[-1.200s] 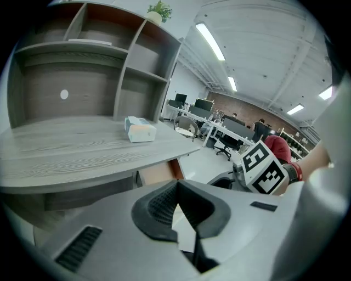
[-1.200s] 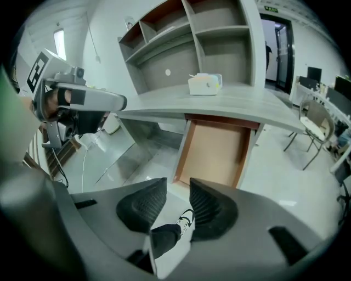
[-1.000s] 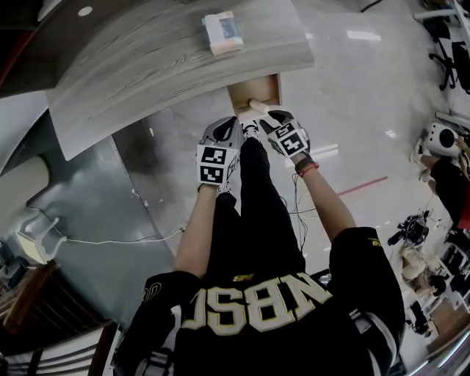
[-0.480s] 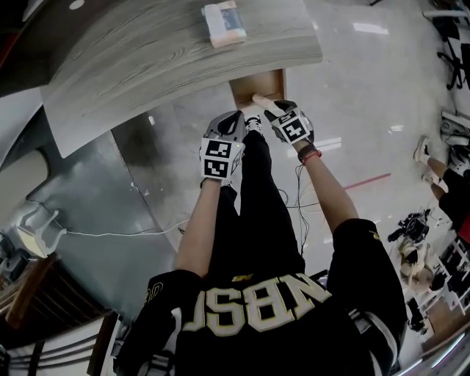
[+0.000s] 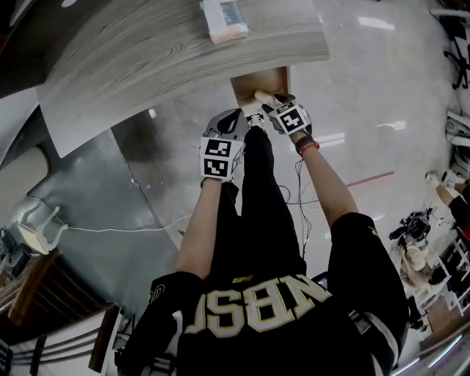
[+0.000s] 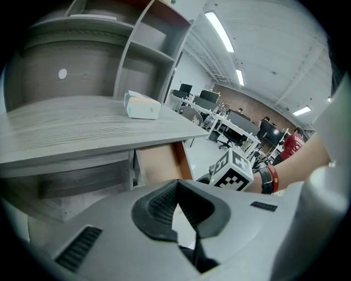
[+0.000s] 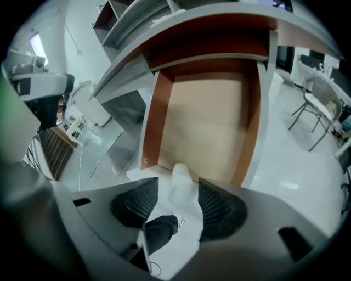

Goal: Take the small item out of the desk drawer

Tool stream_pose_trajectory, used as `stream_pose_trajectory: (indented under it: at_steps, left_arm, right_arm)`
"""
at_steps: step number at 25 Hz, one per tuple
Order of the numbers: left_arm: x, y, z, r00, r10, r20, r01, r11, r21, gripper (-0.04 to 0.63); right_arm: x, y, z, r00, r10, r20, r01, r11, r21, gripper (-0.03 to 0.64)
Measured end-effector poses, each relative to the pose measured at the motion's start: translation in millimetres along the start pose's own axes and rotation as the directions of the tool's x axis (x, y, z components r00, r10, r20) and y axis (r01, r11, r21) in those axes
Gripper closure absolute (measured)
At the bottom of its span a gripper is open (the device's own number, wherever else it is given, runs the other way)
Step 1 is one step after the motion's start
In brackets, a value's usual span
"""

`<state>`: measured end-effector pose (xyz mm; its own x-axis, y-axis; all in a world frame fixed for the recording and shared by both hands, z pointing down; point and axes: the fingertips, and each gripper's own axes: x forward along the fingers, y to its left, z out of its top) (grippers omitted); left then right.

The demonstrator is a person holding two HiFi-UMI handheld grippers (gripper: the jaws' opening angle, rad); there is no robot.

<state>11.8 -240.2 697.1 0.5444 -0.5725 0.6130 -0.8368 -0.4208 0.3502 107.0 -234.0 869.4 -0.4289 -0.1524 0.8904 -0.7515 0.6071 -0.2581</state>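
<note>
Drawer (image 7: 208, 121) open; desktop (image 5: 147, 66) overhang abv.

upside-down gold letters on the person's black shirt (image 5: 257, 308) seem to read "nbsc".

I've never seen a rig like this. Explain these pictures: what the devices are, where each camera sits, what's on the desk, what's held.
No robot: a person holds a two-jaw gripper in each hand. The head view looks down from a camera on their head; the other two cameras ride on the grippers. The left gripper is shut and empty. The right gripper, its jaws just opened, hangs at the open drawer, whose inside looks bare. A small whitish piece stands between its jaws, ungripped; knob or item, I can't tell. A small box lies on the desk.
</note>
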Motion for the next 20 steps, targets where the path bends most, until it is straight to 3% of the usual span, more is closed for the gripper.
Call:
stream_pose_trajectory:
  at_steps: [14, 20]
  left_arm:
    - [-2, 9, -17, 0.999, 0.036, -0.012, -0.037, 0.999, -0.032, 0.589]
    - [-5, 11, -18, 0.999, 0.043, -0.011, -0.043, 0.999, -0.033, 0.589]
  right_arm:
    - [33, -8, -2, 0.998, 0.011, -0.063, -0.012, 1.0, -0.018, 0.39]
    - [31, -9, -1, 0.998, 0.004, -0.068, -0.005, 1.0, -0.016, 0.468]
